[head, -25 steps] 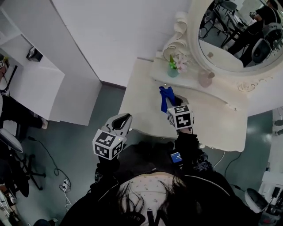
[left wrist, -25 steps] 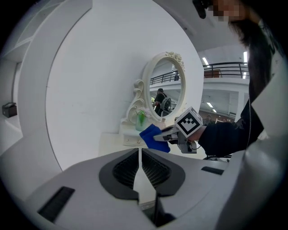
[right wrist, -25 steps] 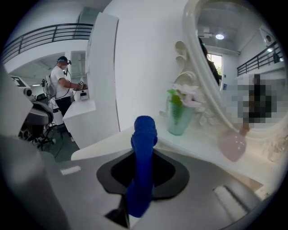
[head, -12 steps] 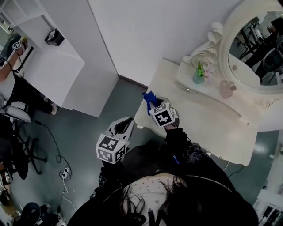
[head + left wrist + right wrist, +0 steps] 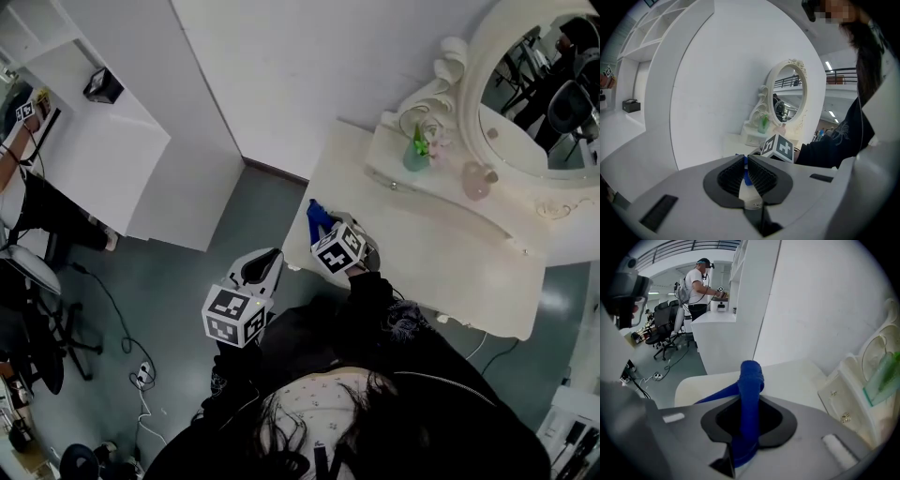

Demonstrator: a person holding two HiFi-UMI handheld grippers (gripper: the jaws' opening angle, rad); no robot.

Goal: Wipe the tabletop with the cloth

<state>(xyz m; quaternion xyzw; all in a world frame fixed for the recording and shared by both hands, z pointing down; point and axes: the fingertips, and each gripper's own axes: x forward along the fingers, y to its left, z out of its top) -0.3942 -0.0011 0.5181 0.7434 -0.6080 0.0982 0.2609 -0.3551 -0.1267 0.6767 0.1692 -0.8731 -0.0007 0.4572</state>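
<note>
The blue cloth (image 5: 317, 217) is pinched in my right gripper (image 5: 324, 231), which is shut on it at the front left corner of the cream dressing tabletop (image 5: 441, 253). In the right gripper view the cloth (image 5: 751, 376) stands up out of the jaws of the right gripper (image 5: 749, 414), with a tail trailing left onto the tabletop (image 5: 787, 376). My left gripper (image 5: 263, 264) hangs off the table over the floor, to the left of the corner. It is the left gripper (image 5: 746, 171) whose pads are pressed together with nothing held.
An oval mirror (image 5: 534, 84) backs the table. On the raised shelf (image 5: 450, 192) stand a green vase (image 5: 417, 150) and a pink jar (image 5: 478, 180). A white counter (image 5: 103, 159) stands left, where a person (image 5: 28, 187) works. Office chairs (image 5: 37, 309) and cables lie on the floor.
My right gripper has dragged the cloth from near the raised shelf across to the table's front left corner. The left gripper has stayed off the table.
</note>
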